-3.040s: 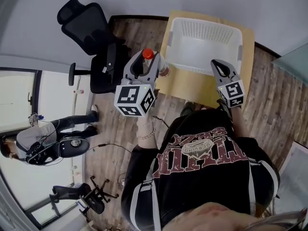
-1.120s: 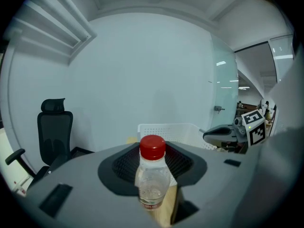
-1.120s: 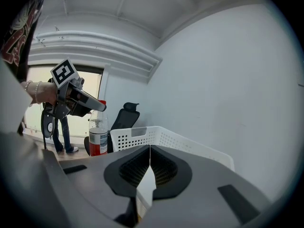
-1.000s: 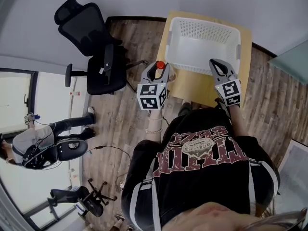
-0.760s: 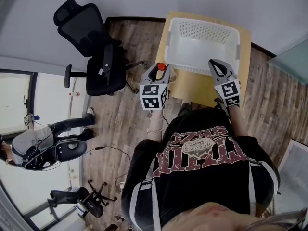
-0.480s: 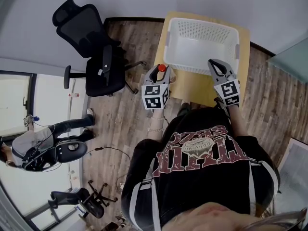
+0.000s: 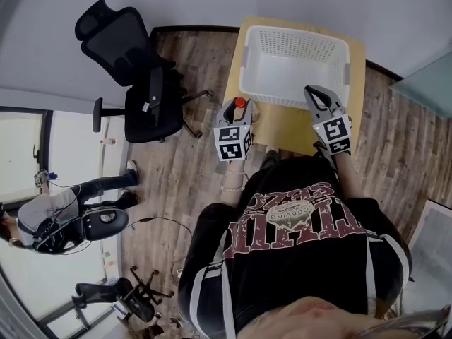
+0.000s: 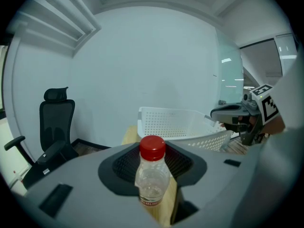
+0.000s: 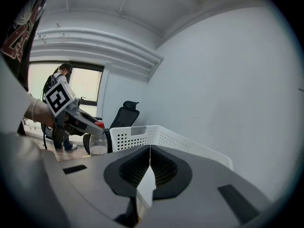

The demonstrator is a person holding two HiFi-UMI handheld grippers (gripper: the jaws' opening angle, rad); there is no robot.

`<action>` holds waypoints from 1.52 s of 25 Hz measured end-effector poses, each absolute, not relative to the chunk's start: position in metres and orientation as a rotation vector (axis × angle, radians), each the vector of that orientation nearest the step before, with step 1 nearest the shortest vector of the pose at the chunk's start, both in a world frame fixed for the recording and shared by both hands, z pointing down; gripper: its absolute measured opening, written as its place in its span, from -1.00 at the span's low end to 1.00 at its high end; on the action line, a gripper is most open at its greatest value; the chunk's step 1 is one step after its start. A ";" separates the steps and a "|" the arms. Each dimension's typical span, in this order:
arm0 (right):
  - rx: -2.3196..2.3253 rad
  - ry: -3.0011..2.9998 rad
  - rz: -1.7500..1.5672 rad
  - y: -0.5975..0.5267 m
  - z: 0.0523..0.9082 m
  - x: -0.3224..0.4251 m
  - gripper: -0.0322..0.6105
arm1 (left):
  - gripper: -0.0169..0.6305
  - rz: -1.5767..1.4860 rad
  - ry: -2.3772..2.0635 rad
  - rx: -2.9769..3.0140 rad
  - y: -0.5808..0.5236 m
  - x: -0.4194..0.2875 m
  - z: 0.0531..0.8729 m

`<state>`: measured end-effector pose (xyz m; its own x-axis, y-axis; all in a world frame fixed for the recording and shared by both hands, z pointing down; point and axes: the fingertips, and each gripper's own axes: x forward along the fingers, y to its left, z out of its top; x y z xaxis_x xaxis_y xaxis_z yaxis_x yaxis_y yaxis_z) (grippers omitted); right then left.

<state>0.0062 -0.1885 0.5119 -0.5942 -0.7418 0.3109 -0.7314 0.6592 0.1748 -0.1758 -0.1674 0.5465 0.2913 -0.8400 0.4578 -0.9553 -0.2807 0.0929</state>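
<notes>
My left gripper is shut on a clear plastic bottle with a red cap, held at the table's left edge by the front left corner of a white perforated basket. In the left gripper view the bottle stands upright between the jaws of that gripper, with the basket behind it. My right gripper hovers at the basket's front right corner. It is shut with nothing in it. The right gripper view shows the basket and the bottle.
The basket sits empty on a small wooden table against the wall. A black office chair stands on the wood floor left of the table. Another person is farther left by the window, near a chair base.
My left gripper has carried the bottle rightward and lower, from over the floor to the table's left edge beside the basket. The right gripper has stayed put.
</notes>
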 end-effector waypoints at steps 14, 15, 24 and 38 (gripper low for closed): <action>1.167 -2.515 -0.045 -0.188 0.511 0.005 -0.84 | -0.32 0.483 -1.604 2.253 -0.166 -0.168 0.558; 1.167 -2.514 -0.046 -0.188 0.511 0.004 -0.85 | -0.32 0.486 -1.600 2.258 -0.166 -0.167 0.557; 1.167 -2.510 -0.058 -0.187 0.510 0.005 -0.84 | -0.32 0.490 -1.610 2.264 -0.155 -0.165 0.557; 1.169 -2.530 -0.037 -0.188 0.510 0.007 -0.85 | -0.32 0.470 -1.632 2.301 -0.151 -0.155 0.560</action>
